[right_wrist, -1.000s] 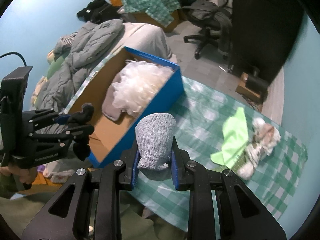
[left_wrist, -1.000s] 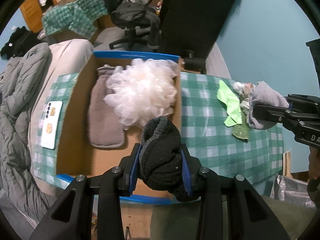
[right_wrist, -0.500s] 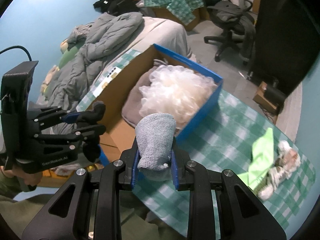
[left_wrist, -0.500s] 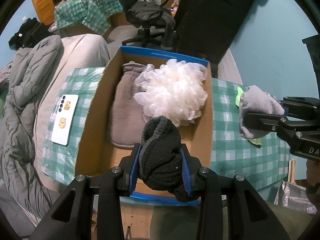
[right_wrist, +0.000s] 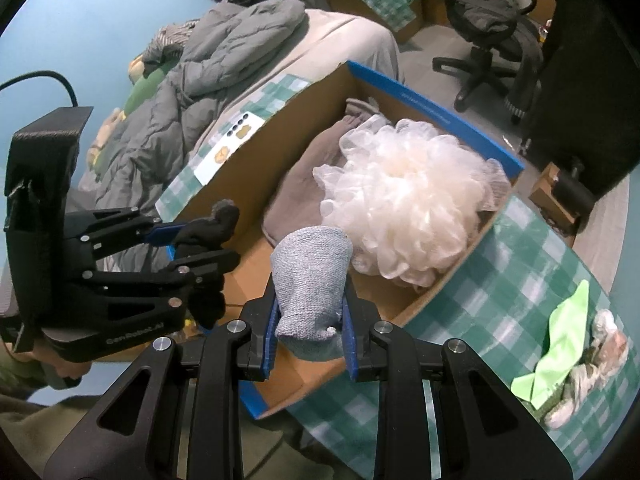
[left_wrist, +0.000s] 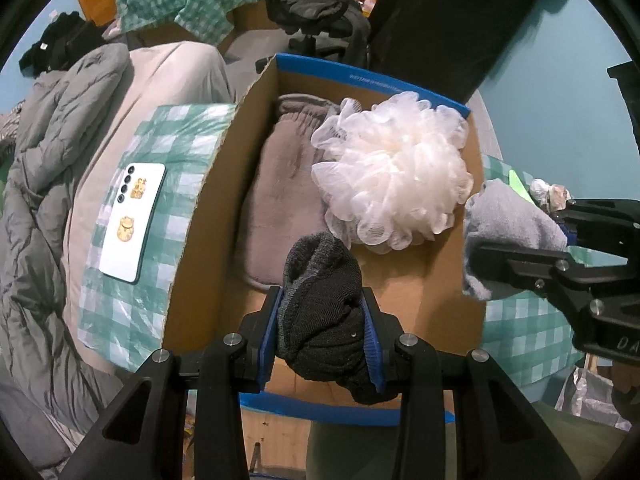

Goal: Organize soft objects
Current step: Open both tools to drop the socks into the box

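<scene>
My left gripper [left_wrist: 322, 328] is shut on a rolled black sock [left_wrist: 320, 300] and holds it over the near end of the open cardboard box [left_wrist: 208, 216]. My right gripper [right_wrist: 308, 320] is shut on a rolled light grey sock [right_wrist: 310, 280] over the box's near right wall [right_wrist: 436, 284]. Inside the box lie a white mesh bath pouf [left_wrist: 392, 172] and a grey-brown fleece piece [left_wrist: 280, 176]. The right gripper with its grey sock [left_wrist: 508, 224] also shows in the left wrist view, and the left gripper with the black sock [right_wrist: 212, 228] in the right wrist view.
A white phone [left_wrist: 132, 216] lies on the green checked cloth [left_wrist: 120, 304] left of the box. A lime green cloth [right_wrist: 560, 352] and bundled soft items [right_wrist: 600, 344] lie on the cloth at right. Grey bedding [right_wrist: 224, 52] and an office chair [right_wrist: 488, 24] are behind.
Both grippers have moved toward the box with their socks. The left one now hangs over its near end; the right one has come from the cloth to the box's right wall.
</scene>
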